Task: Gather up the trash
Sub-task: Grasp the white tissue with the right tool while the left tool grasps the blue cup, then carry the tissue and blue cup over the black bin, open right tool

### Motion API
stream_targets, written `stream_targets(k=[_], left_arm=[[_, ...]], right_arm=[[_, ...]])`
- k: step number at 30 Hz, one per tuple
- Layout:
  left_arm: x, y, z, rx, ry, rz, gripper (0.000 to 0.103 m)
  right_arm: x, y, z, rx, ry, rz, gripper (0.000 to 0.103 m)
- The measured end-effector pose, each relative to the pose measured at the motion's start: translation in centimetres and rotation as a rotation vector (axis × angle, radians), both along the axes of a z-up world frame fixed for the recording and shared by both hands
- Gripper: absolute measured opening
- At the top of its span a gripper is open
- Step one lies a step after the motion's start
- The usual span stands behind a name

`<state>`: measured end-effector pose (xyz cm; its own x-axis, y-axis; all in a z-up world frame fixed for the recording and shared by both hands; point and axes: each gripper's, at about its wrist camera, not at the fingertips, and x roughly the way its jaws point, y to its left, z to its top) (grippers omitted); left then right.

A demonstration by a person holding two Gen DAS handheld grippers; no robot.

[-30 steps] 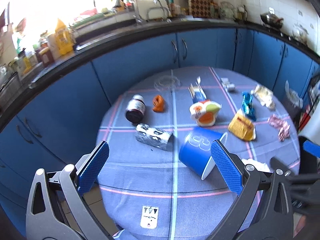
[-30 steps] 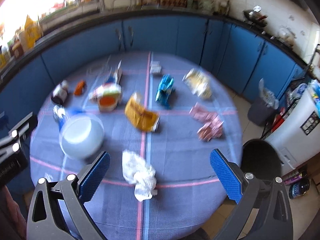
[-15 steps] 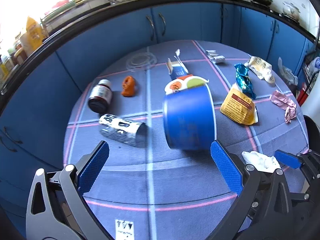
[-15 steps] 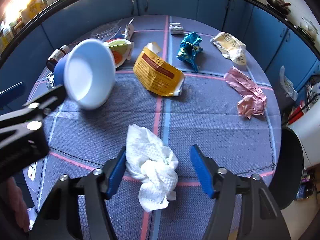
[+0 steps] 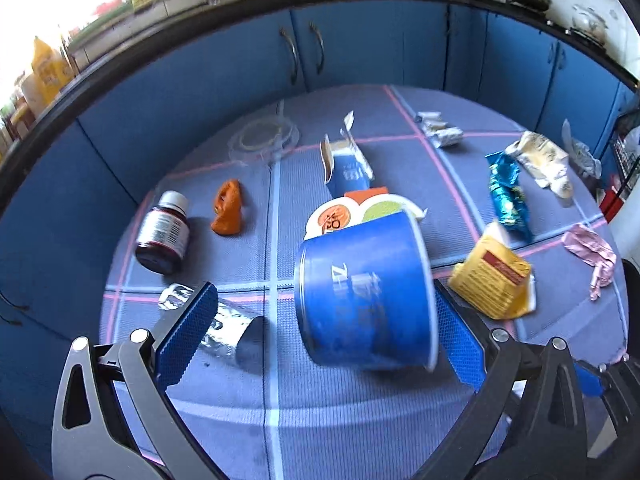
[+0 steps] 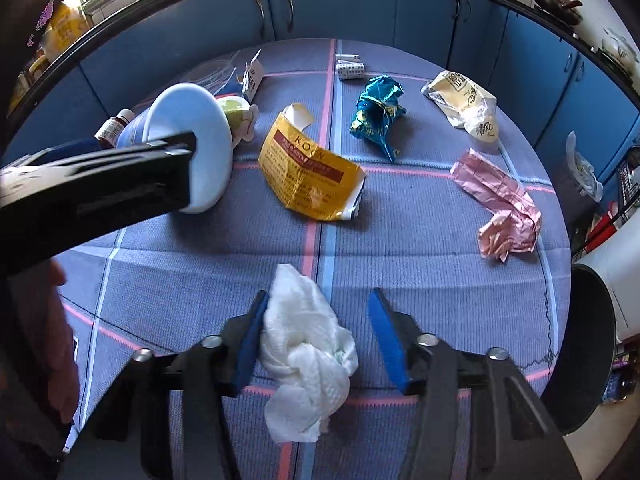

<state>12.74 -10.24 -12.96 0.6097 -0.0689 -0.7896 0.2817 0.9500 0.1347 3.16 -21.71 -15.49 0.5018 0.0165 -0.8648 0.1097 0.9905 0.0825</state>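
Observation:
A blue paper cup (image 5: 364, 292) lies on its side on the round table, its white inside (image 6: 196, 148) facing my right wrist view. My left gripper (image 5: 324, 312) stands open around it; the cup's rim is close to the right pad (image 5: 460, 348), while the left pad (image 5: 188, 332) is well apart. A crumpled white tissue (image 6: 304, 344) lies near the table's front edge. My right gripper (image 6: 318, 312) is closing around it: the left pad (image 6: 250, 340) touches the tissue, the right pad (image 6: 388, 336) is still apart.
On the blue checked cloth (image 6: 420, 248) lie a yellow wrapper (image 6: 308, 172), a teal one (image 6: 376, 116), a cream one (image 6: 464, 104) and a pink one (image 6: 500, 208). A dark bottle (image 5: 164, 236), an orange scrap (image 5: 228, 212) and a foil wrapper (image 5: 224, 328) lie left. A black bin (image 6: 584, 360) stands right.
My left gripper has come forward and down, so the blue cup now lies between its jaws. My right gripper's jaws have narrowed around the white tissue.

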Motion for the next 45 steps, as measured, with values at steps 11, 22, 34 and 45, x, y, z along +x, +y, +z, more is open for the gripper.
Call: stream_targets(k=[11, 22, 34, 45], left_arm=[[0.7, 0.9, -0.8, -0.078, 0.084, -0.012, 0.040], [-1.9, 1.1, 1.1, -0.075, 0.037, -0.030, 0.036], [-6.0, -1.2, 3.5, -0.053, -0.021, -0.092, 0.036], [-9.1, -7.6, 4.7, -0.018, -0.055, -0.201, 0.036]], right_arm=[[0.8, -0.8, 1.8, -0.029, -0.084, -0.011, 0.012], [-0.9, -1.5, 4.0, -0.017, -0.135, -0.039, 0.012], [-4.1, -4.4, 6.7, -0.027, -0.200, -0.104, 0.012], [-8.1, -10.9, 7.5, -0.030, -0.225, -0.233, 0.012]])
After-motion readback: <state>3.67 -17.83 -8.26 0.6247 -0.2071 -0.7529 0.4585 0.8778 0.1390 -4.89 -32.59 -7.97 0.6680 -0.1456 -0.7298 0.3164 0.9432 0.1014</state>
